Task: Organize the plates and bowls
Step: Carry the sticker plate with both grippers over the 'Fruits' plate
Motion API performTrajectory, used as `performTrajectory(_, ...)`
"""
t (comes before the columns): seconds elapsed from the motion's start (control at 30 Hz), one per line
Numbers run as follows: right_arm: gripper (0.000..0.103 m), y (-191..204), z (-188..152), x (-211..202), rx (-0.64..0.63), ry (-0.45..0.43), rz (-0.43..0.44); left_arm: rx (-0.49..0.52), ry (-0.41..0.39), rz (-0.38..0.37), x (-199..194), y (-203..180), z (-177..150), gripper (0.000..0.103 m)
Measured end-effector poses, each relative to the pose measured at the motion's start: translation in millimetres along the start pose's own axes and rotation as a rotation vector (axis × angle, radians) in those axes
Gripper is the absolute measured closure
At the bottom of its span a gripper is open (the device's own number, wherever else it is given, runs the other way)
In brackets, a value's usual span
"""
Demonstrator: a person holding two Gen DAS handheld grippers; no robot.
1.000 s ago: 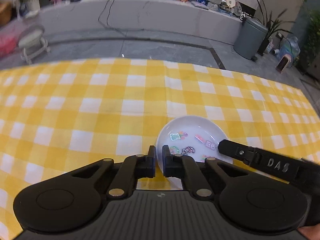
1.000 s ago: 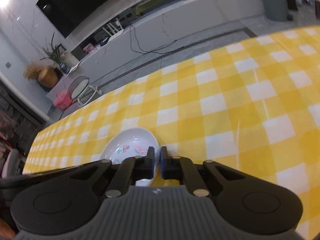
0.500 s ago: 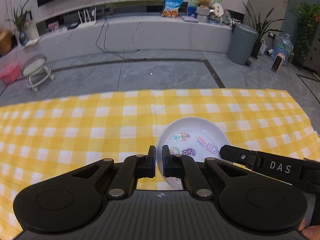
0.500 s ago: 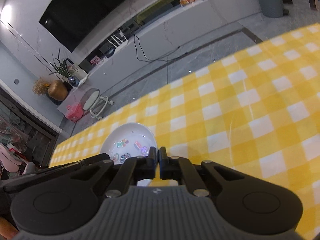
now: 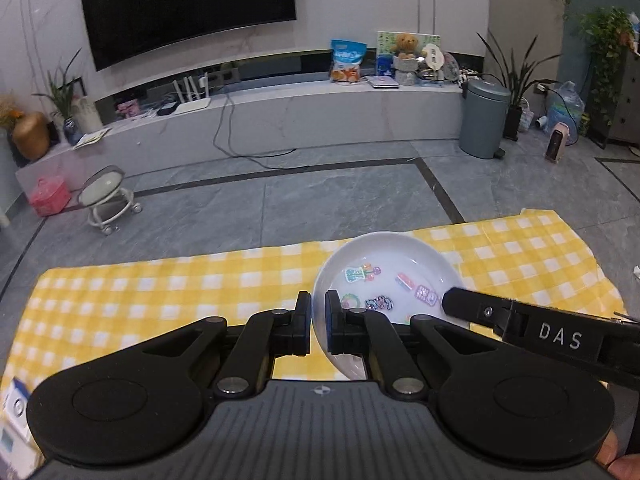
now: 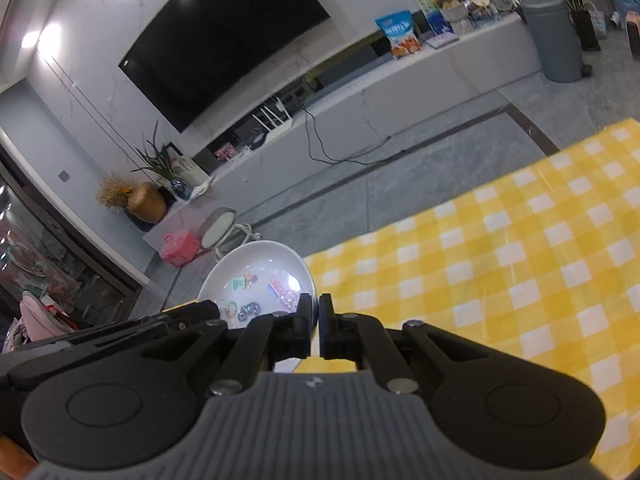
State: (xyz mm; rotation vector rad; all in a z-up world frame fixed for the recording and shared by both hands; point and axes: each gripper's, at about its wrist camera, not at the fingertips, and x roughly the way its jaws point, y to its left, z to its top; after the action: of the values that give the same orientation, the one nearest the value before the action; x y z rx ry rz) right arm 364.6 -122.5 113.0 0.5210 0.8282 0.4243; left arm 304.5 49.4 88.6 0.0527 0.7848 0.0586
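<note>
Lifting: both grippers have raised the white bowl well above the yellow checked tablecloth; a second ago it sat low over the cloth, so transport has probably begun.
Left gripper: clenched on the bowl's near-left rim.
Right gripper: clenched on the opposite rim (its arm crosses the left view).
Left view only: the cloth's far edge and both pinch points.
Right view only: bare cloth to the right, a likely destination.
</note>
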Motion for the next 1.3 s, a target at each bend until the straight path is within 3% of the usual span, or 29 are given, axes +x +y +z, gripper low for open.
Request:
performTrajectory(0.2,0.102,31,0,-38,-0.001,-0.005,0.062,-0.013,-0.013,0.020,-46,7,-7,0.096)
performTrajectory(0.43,0.102,60,-10,-103,-0.017,0.020,0.021,0.027,-0.066,0.013,-96,-11,-24,0.095)
performTrajectory(0.57,0.102,63,-20,-135,-0.009,0.057,-0.009,0.032,-0.055,-0.001,-120,-23,-41,0.095)
performTrajectory(0.7,0.102,54,-32,-158,0.034,0.138,-0.020,-0.036,-0.026,-0.044,-138,-21,-64,0.096)
performTrajectory(1.07,0.100,14,-106,-207,0.036,0.085,-0.014,-0.120,-0.009,-0.124,-146,-41,-134,0.096)
performTrajectory(1.2,0.098,-12,-136,-206,0.082,0.082,-0.013,-0.164,0.018,-0.126,-135,-50,-163,0.095)
performTrajectory(1.3,0.098,-35,-152,-192,0.103,0.113,-0.017,-0.137,0.025,-0.113,-125,-57,-178,0.093)
